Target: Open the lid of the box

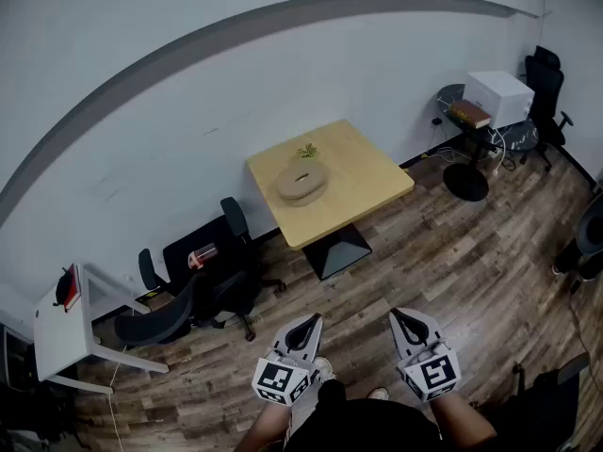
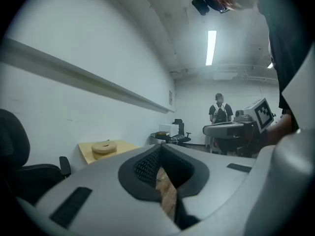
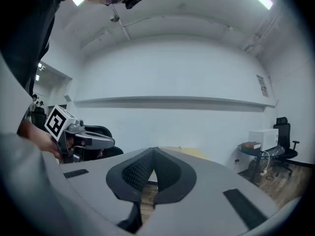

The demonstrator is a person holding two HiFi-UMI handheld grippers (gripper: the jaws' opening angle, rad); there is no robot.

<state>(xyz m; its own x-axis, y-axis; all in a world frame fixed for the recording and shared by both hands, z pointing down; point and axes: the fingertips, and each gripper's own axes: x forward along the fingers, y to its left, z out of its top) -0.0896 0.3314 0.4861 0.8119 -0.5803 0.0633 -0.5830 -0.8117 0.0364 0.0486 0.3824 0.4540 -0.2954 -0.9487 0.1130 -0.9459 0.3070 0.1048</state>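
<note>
The box (image 1: 301, 183) is round, flat and light wood, with its lid on, and it lies on a square wooden table (image 1: 363, 191) against the wall. It also shows far off in the left gripper view, the box (image 2: 104, 147) still on the table. Both grippers are held low near the person's body, well short of the table. My left gripper (image 1: 308, 322) is shut and holds nothing, as is my right gripper (image 1: 404, 316). In each gripper's own view, the left gripper (image 2: 160, 149) and right gripper (image 3: 153, 152), the jaw tips meet and only wooden floor shows behind them.
A small green plant (image 1: 307, 151) stands behind the box. Black office chairs (image 1: 203, 285) sit left of the table, and a white side table (image 1: 58, 332) stands at far left. A round stand with a white case (image 1: 497, 97) is at right. A person (image 2: 219, 113) stands far off.
</note>
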